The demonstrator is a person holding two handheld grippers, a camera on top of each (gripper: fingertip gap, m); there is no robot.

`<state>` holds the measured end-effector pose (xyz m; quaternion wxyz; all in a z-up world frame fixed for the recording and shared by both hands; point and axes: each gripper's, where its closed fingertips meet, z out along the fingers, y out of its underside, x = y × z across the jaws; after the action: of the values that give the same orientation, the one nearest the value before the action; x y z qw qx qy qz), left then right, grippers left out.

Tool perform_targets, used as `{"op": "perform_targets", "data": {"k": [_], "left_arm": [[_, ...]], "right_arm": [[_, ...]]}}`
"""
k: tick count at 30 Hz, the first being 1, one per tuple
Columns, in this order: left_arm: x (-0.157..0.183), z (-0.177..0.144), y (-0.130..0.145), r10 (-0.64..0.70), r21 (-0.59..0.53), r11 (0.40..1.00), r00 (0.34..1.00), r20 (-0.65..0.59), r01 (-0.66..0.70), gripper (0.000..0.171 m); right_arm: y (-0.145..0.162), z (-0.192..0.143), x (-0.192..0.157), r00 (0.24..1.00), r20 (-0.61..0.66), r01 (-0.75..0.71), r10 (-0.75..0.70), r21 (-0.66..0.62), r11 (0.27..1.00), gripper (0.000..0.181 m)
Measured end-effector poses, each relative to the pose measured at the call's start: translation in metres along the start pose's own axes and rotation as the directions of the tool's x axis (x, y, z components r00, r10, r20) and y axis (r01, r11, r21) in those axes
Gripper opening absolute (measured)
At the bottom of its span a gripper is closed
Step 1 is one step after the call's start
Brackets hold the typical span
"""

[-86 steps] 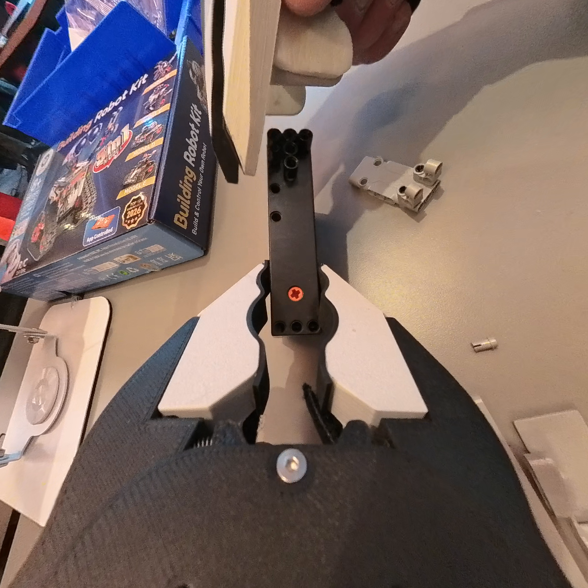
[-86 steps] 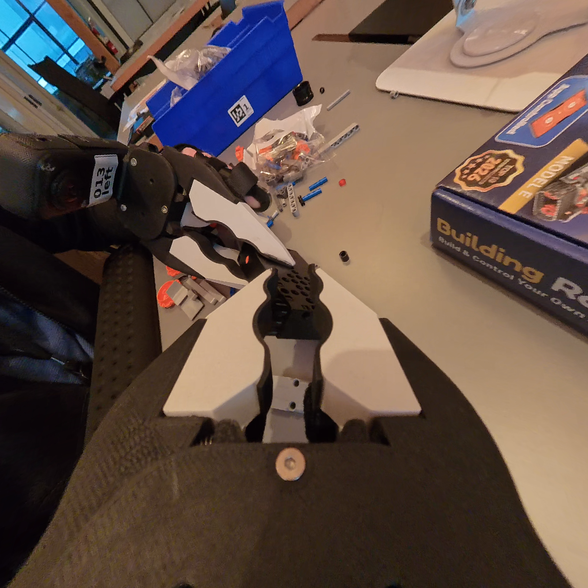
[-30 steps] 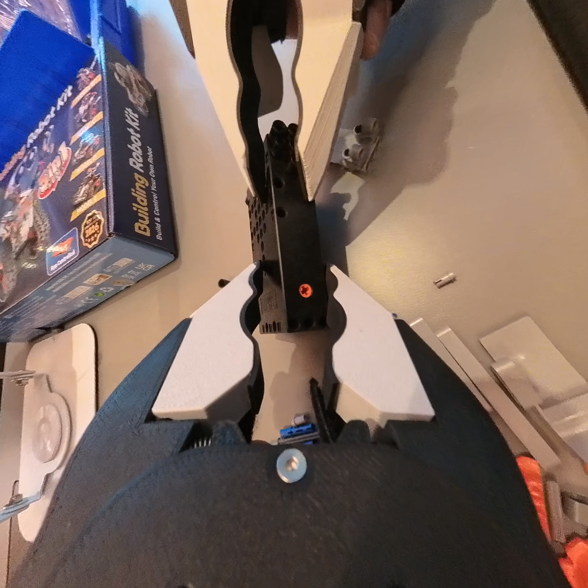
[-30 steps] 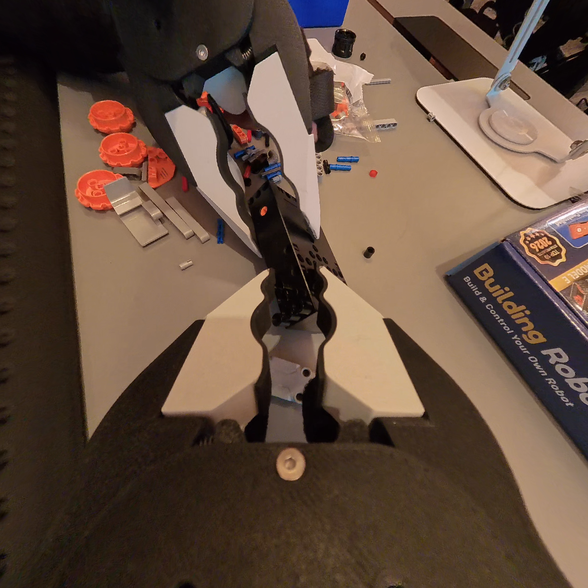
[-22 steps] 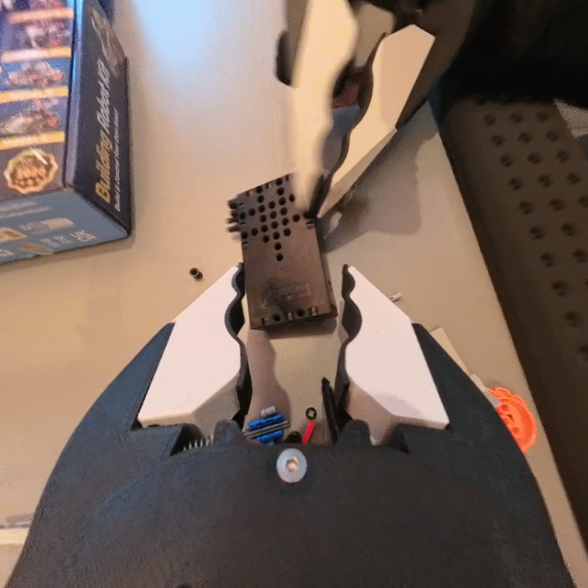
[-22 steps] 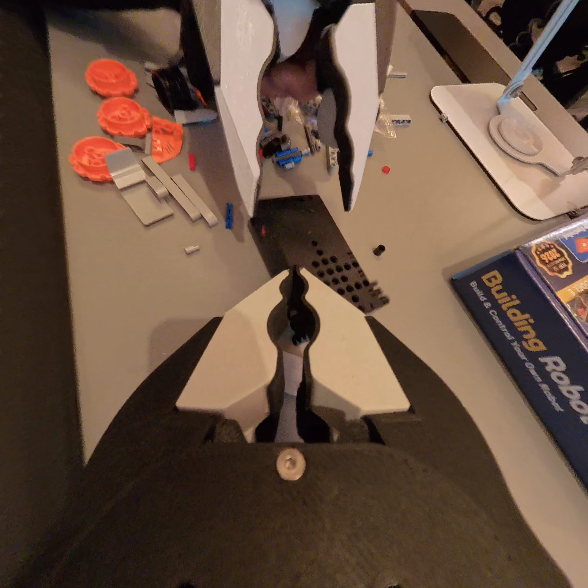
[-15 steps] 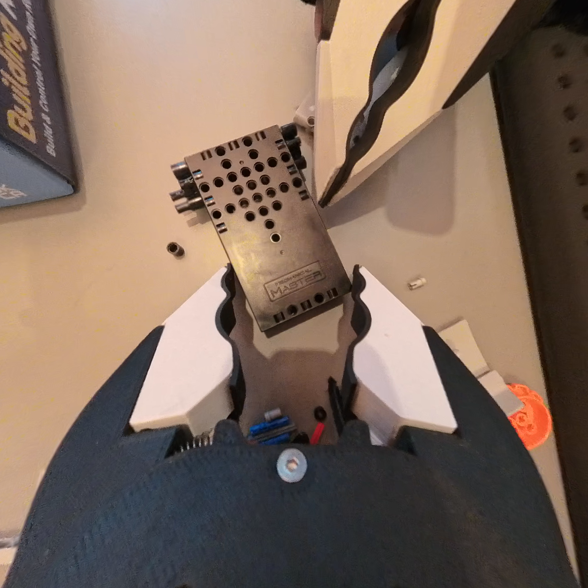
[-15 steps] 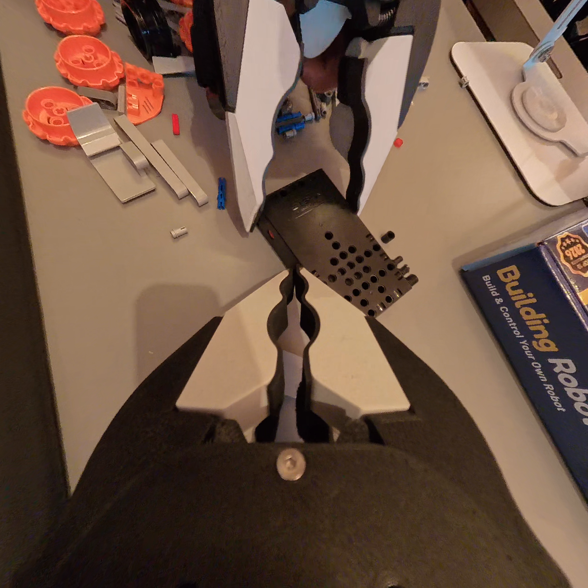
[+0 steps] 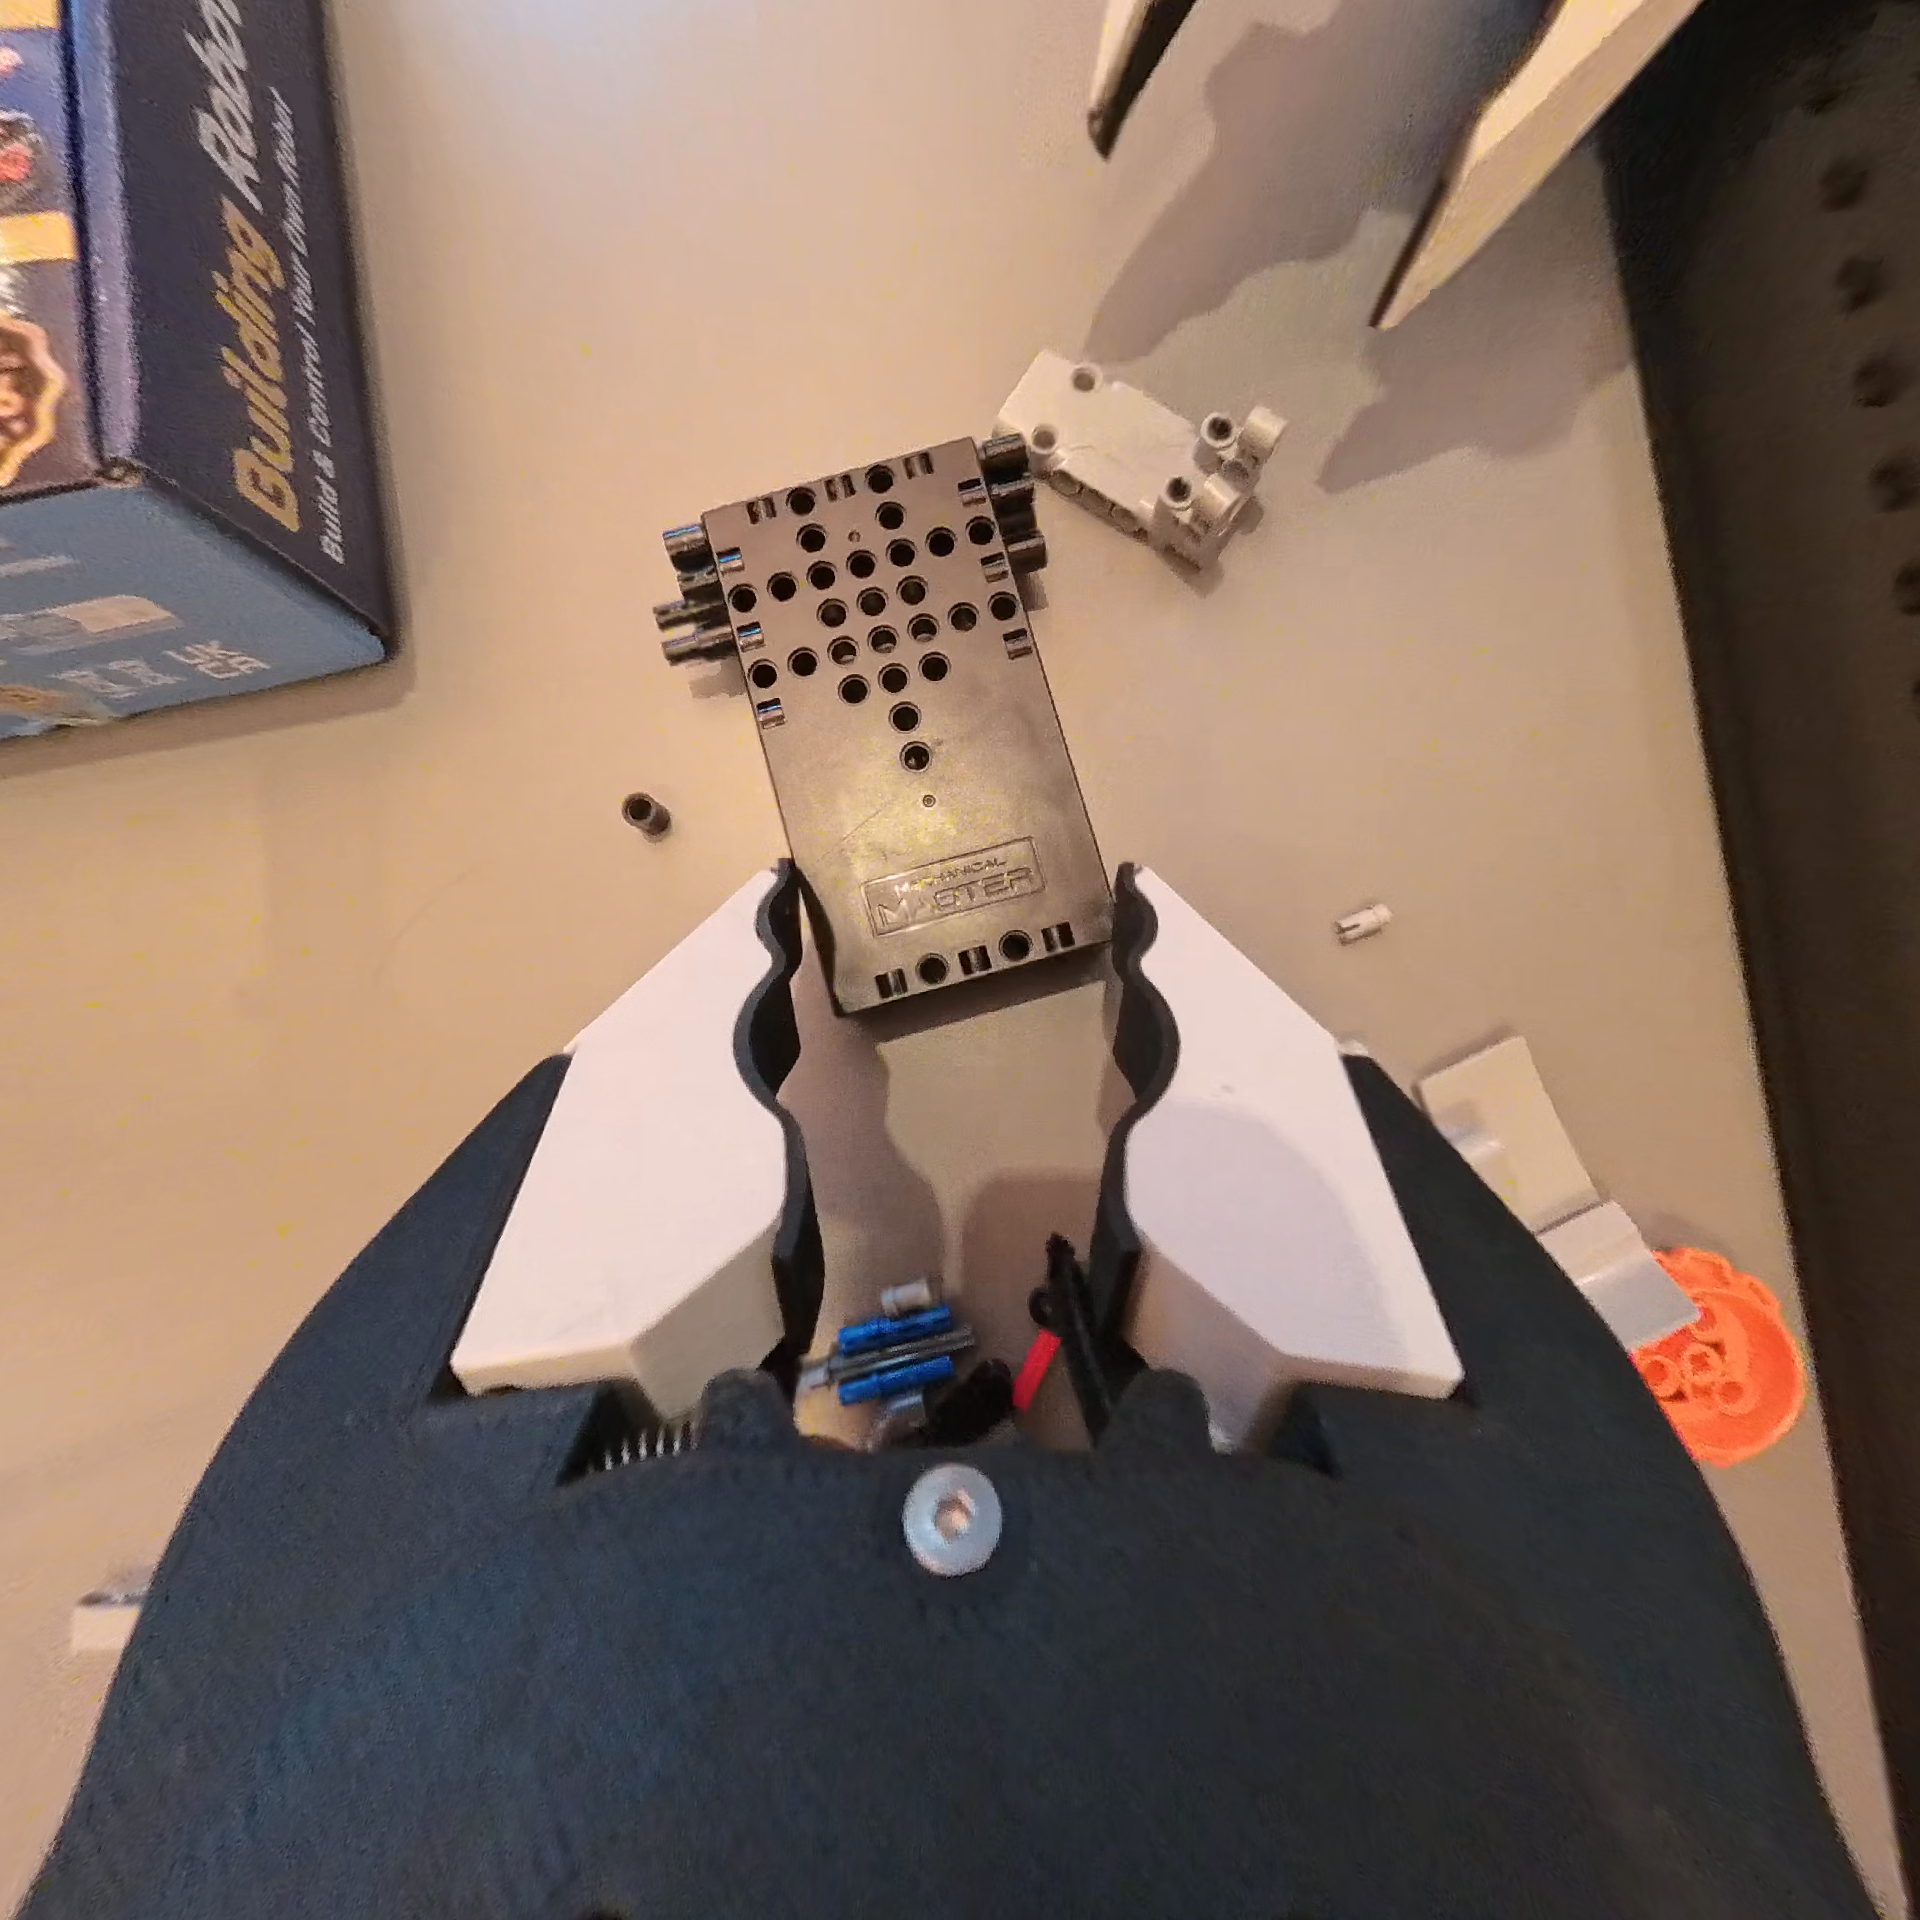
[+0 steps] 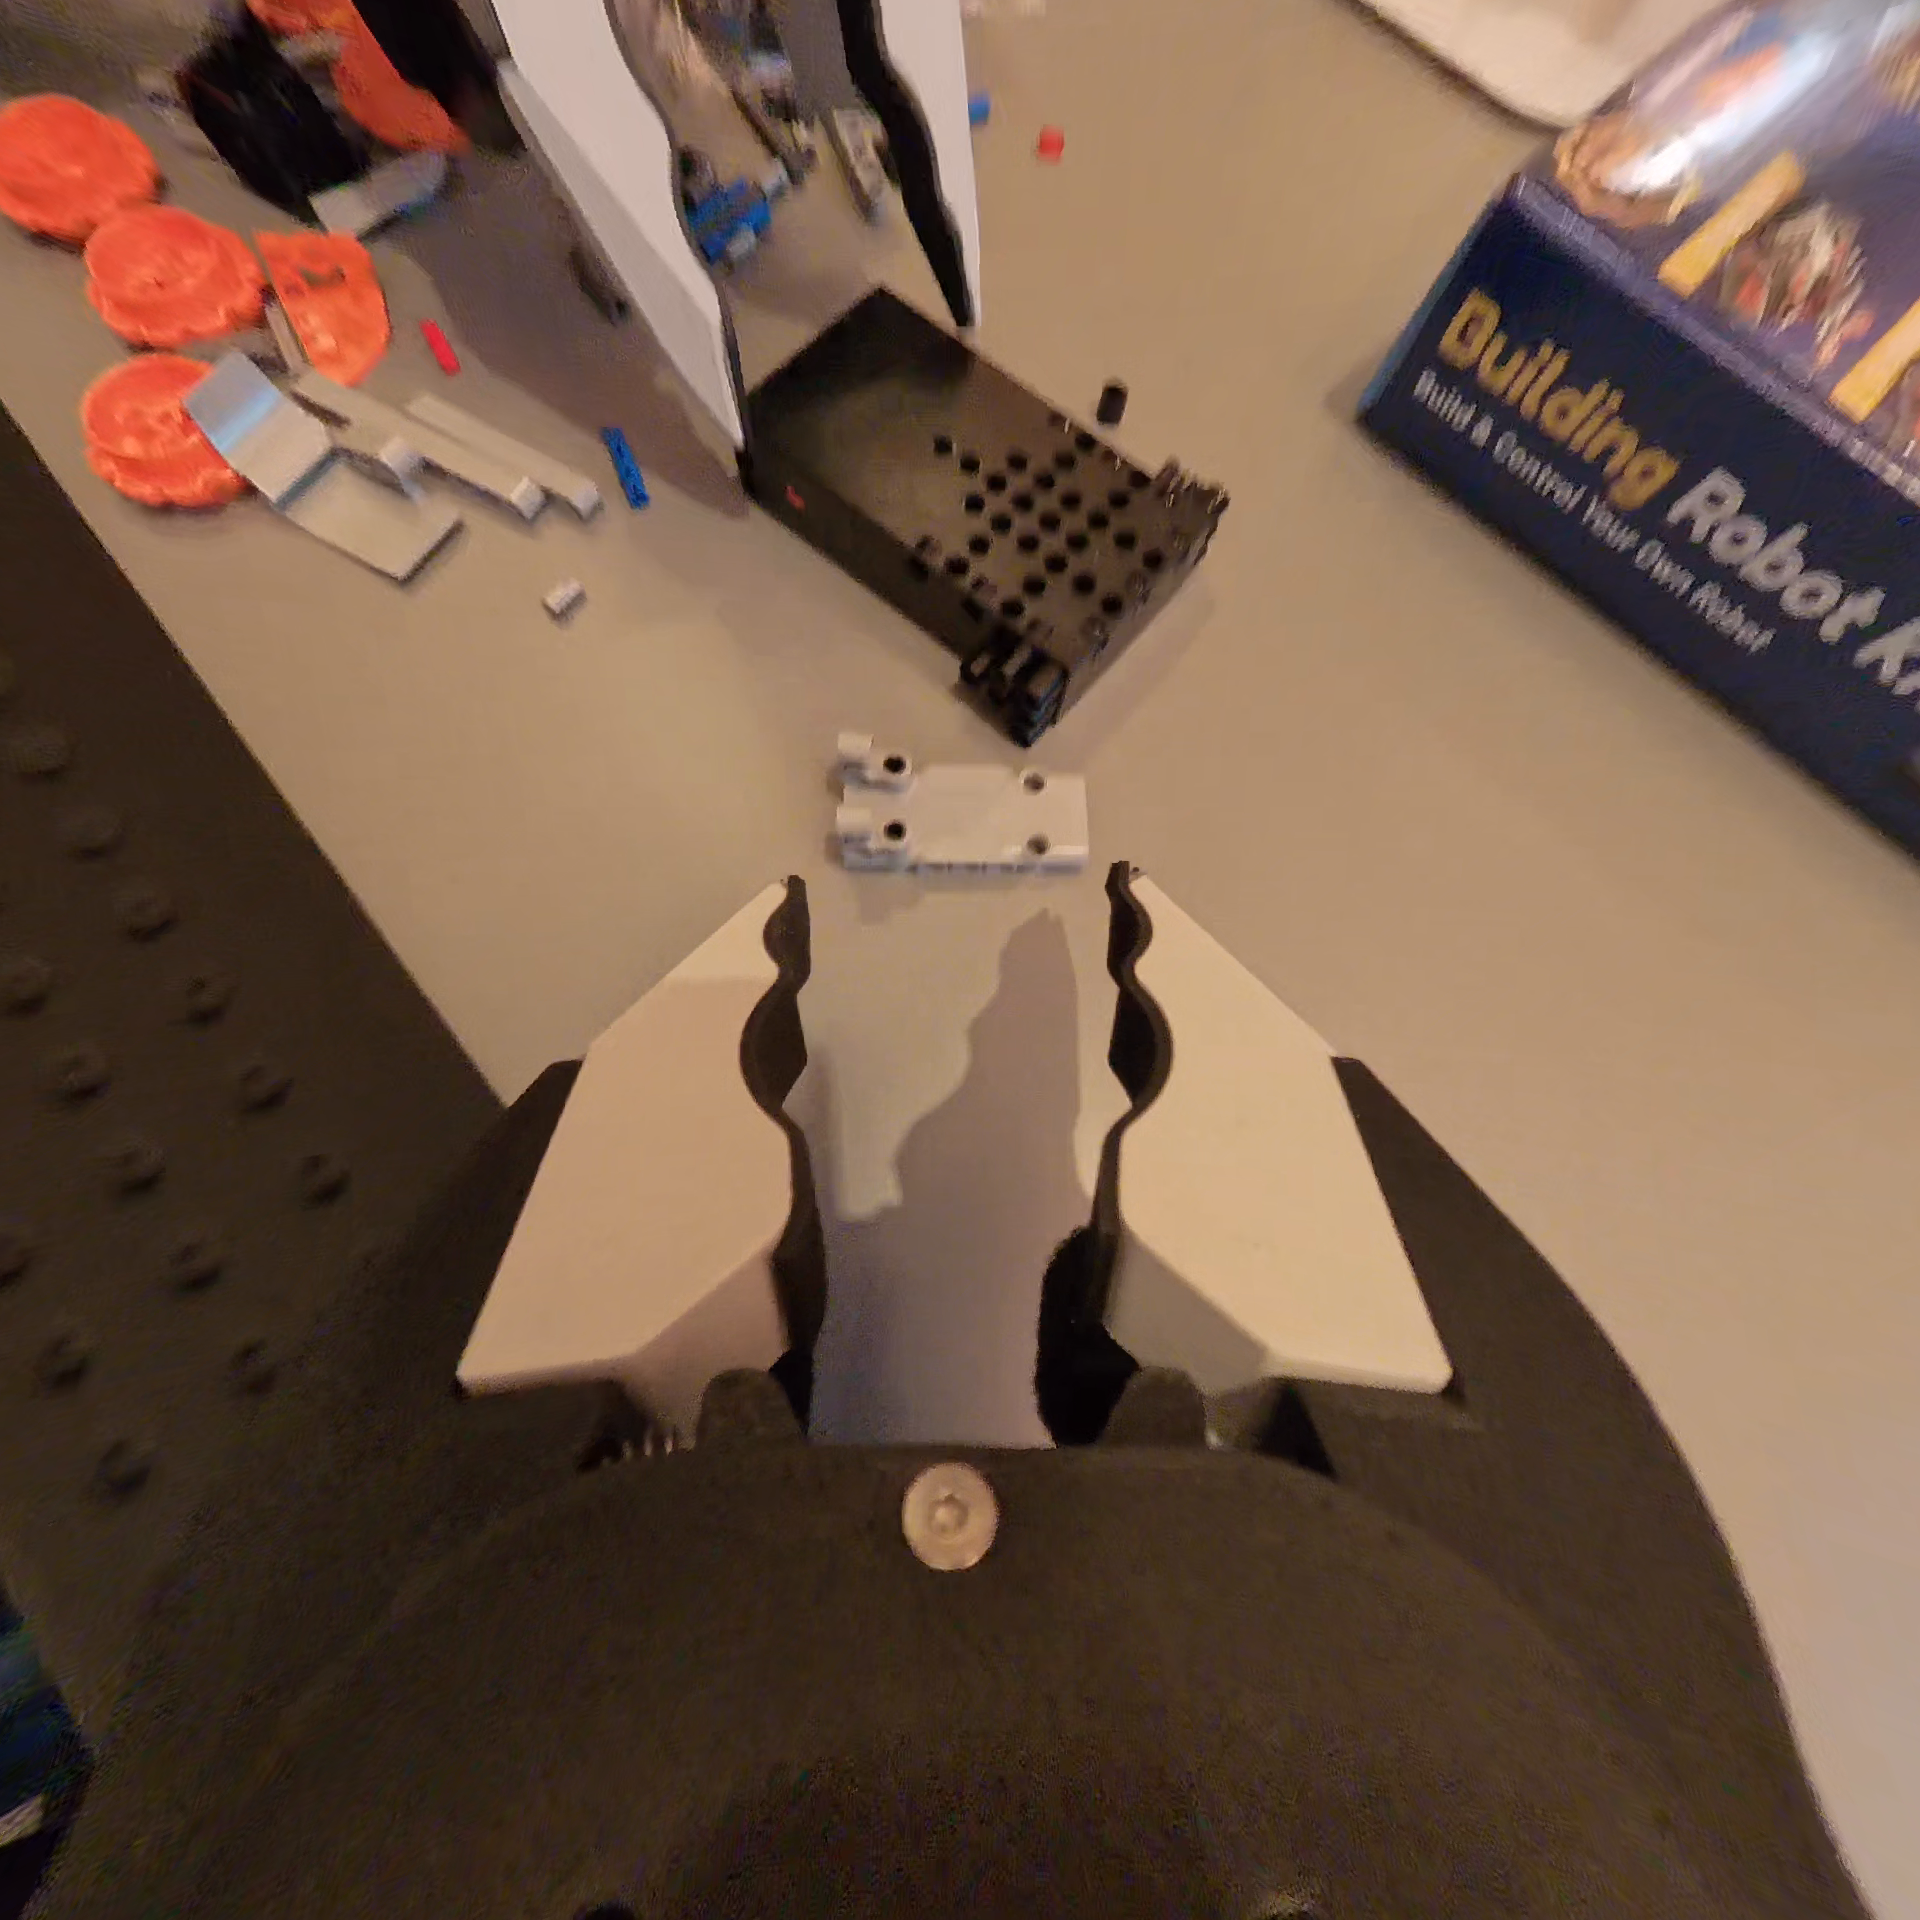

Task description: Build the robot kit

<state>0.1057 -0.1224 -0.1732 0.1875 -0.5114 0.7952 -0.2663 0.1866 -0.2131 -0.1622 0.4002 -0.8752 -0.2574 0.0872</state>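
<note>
A black perforated box-shaped block (image 9: 904, 717) lies flat on the grey table (image 9: 416, 935). My left gripper (image 9: 954, 883) is open, its fingertips on either side of the block's near end, not gripping it. The block also shows in the right wrist view (image 10: 987, 509), with the left gripper's white fingers (image 10: 623, 208) at its far end. My right gripper (image 10: 954, 883) is open and empty, just short of a small grey connector piece (image 10: 961, 816), which also shows in the left wrist view (image 9: 1132, 473). The right gripper's fingers (image 9: 1475, 156) show at the top right there.
A blue printed kit box (image 10: 1662, 395) (image 9: 187, 364) stands beside the block. Orange wheels (image 10: 166, 291), grey flat pieces (image 10: 395, 468) and small blue pins (image 10: 623, 468) lie scattered. A small black bush (image 9: 644, 812) and a grey pin (image 9: 1363, 921) lie near the block. A dark studded mat (image 10: 156, 935) borders the table. About 12 cm separates my left fingertips from my right. My left tips are about 10 cm from the small grey connector piece (image 10: 961, 816), my right tips only 4 cm. Look for it in the left wrist view (image 9: 1132, 441) too.
Both grippers let go of the black block, which now lies flat on the table. The right gripper shut, drew back and opened again near the grey connector. The left gripper opened.
</note>
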Motion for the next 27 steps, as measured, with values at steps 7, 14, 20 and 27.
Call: {"op": "perform_targets", "data": {"k": [7, 14, 20, 27], "left_arm": [[0.007, -0.014, 0.000, 0.011, 0.035, 0.999, 0.998, 0.058, -0.013, 0.057], [0.010, -0.020, -0.001, 0.026, 0.066, 0.997, 0.995, 0.093, -0.032, 0.054], [0.017, -0.017, -0.007, 0.067, 0.076, 0.994, 0.992, 0.105, -0.075, 0.053], [0.026, -0.030, -0.022, 0.064, 0.184, 0.979, 0.992, 0.106, -0.083, 0.047]], "right_arm": [[0.011, 0.011, -0.007, 0.999, -0.030, -0.018, 0.015, -0.098, 0.995, 0.056], [-0.002, 0.031, -0.018, 0.999, 0.015, 0.034, -0.033, -0.138, 0.990, 0.025], [-0.001, 0.031, -0.021, 0.999, 0.017, 0.034, -0.032, -0.132, 0.991, 0.005], [-0.039, 0.017, -0.035, 0.995, 0.037, 0.089, -0.089, -0.022, 0.996, 0.005]]}}
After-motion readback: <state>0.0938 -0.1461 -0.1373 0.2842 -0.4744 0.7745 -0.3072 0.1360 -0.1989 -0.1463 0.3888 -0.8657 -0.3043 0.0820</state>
